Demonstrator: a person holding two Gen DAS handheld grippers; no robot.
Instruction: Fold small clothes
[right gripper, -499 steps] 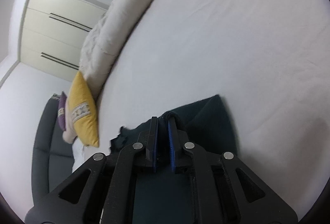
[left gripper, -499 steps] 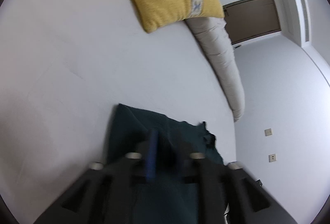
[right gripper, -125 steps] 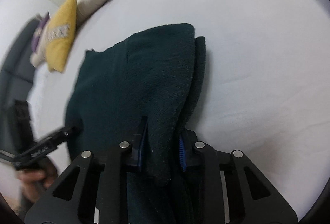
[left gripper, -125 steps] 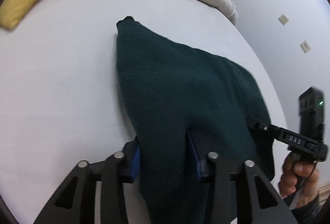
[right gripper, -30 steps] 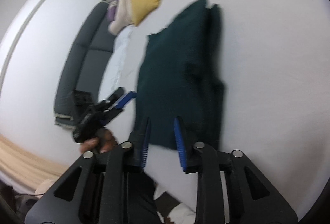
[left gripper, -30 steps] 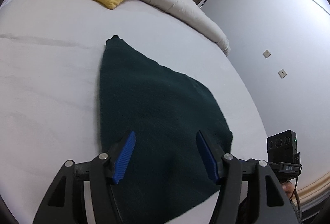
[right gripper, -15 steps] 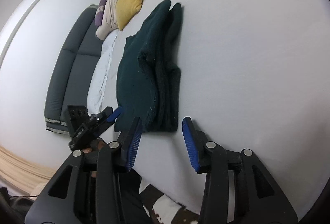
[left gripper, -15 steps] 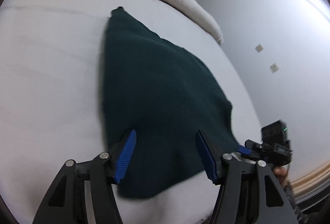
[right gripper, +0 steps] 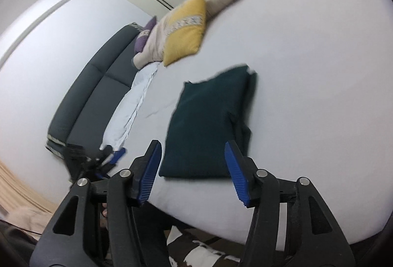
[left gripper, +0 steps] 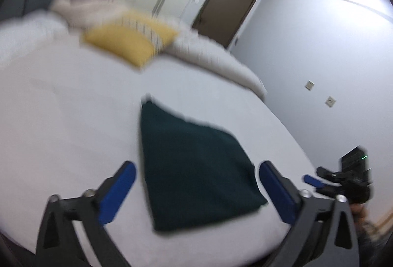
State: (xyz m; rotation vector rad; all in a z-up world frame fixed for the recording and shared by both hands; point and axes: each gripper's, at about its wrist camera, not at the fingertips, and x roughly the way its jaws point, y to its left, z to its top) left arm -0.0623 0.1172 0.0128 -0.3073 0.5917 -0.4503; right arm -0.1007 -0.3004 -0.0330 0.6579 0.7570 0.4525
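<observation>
A dark green folded garment [left gripper: 194,168] [right gripper: 208,124] lies flat on the white bed near its front edge. My left gripper [left gripper: 196,190] hovers above and short of it, jaws opening wide, with nothing between the blue pads; the cloth only shows behind the gap. My right gripper [right gripper: 194,168] is also raised off the garment, its jaws opening and empty. In the left wrist view the right gripper [left gripper: 316,182] appears at the right edge. The left gripper [right gripper: 113,156] shows at the bed's left edge in the right wrist view.
A yellow cushion [left gripper: 122,43] [right gripper: 186,31] and a long beige bolster [left gripper: 221,63] lie at the bed's head. A dark grey sofa [right gripper: 98,87] stands beside the bed. The white sheet [left gripper: 61,124] spreads around the garment. The bed's front edge [right gripper: 221,225] lies just below my fingers.
Both grippers have let go of the garment and drawn back and up from it. Their jaws have spread wider. The folded garment stays lying on the bed.
</observation>
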